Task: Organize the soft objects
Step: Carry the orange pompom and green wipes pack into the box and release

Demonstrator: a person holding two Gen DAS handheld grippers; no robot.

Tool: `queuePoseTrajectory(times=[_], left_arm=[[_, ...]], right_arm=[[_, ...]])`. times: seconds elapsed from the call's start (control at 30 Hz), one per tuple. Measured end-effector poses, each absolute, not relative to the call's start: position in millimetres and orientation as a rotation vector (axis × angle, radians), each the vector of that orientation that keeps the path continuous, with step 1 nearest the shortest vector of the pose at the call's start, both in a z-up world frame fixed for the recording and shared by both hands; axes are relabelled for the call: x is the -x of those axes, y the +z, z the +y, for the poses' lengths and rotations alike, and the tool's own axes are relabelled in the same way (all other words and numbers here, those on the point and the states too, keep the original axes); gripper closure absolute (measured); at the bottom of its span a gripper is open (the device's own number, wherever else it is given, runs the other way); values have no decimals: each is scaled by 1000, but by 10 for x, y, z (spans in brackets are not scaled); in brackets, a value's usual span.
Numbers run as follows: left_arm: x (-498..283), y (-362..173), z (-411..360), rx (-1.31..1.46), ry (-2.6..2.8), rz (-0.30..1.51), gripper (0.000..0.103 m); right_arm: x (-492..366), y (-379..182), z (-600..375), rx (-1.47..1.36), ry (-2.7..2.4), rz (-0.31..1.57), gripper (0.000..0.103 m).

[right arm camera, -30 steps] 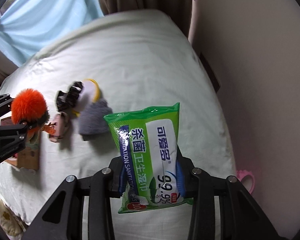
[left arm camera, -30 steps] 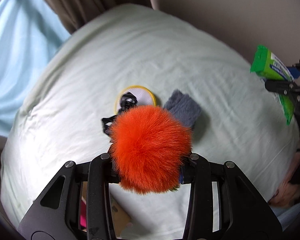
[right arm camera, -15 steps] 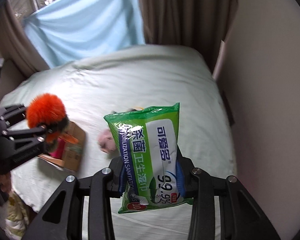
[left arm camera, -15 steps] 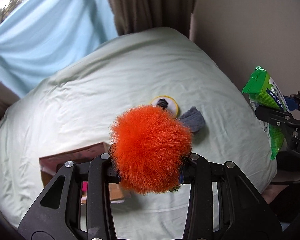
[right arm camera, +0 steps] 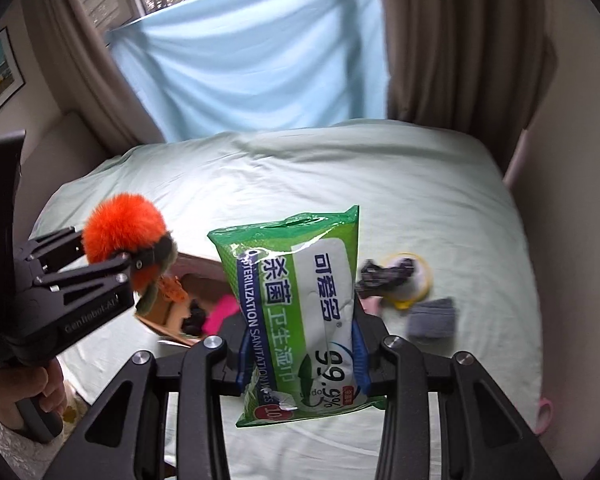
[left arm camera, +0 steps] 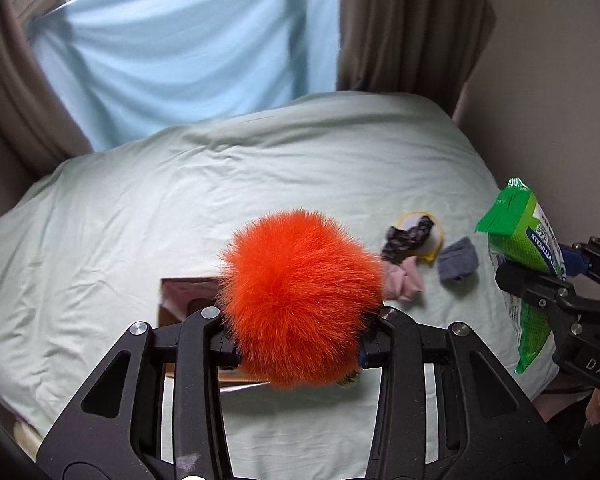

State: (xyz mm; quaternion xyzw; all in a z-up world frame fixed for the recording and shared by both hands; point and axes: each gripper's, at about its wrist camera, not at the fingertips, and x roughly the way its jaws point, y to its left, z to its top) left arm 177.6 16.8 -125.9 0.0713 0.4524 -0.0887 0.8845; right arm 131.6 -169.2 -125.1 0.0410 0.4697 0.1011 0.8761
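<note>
above the bed (left arm camera: 148, 208), both grippers hang in the air, each loaded. bed: pale green sheet, wrinkled, filling most of both views.

left gripper (left arm camera: 298, 350): fingers (left arm camera: 198, 344) closed onto an orange pompom toy (left arm camera: 300, 300), long bright fur, round, held off the sheet. right gripper (right arm camera: 300, 360): fingers (right arm camera: 396, 364) clamped on a green wipes pack (right arm camera: 300, 312), upright, glossy film, white panel down the front, blue band on its left.

cardboard box (right arm camera: 168, 312) lies open on the sheet under the left gripper, something pink inside. lying on the sheet to the right of the box, close together: a yellow-rimmed disc (left arm camera: 430, 240) with a black lace scrunchie (left arm camera: 406, 238) lying over it, a pale pink cloth (left arm camera: 402, 282) just beside the scrunchie, a grey knit piece (left arm camera: 458, 260) a little apart to the right.

view differences: right wrist view shows the toy from the side, with olive-green and orange parts hanging under the fur, plus the box contents and the hand (right arm camera: 40, 392) on the left grip. left wrist view hides all that behind the fur, and shows the pack edge-on only.

writing: pack reads "sterilization sanitation", "99.9%", chinese characters; red round sticker "10" at the bottom. left gripper body reads "genrobot.ai"; right gripper body shows "das", rest cut off.
</note>
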Motion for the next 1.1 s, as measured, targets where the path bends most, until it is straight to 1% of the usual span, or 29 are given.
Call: queuePoseTrajectory(times=[0.1,0.3,0.57,0.83,1.1], left_arm=[[-1832,-1364,533,-128,-160,964,69],[-2011,-1795,1210,-107,-152,1043,69],[-2387,-2488,1663,-115,-158,1152,69],[-2597,-3097,1820,-124,-155,1265,69],[-2683,-3539,1717,-154,-152,1359,69]], right_arm=[[-1399,-1308,-1345,-79,229,998,67],[-1631,-1555,-727,-73,222,1048,67],[-1889,-2073,-134,-94,185,1147,67],[-2135,-2589,11,-134,153,1253,67],[-2371,-3189,-207,-241,69,1383,67]])
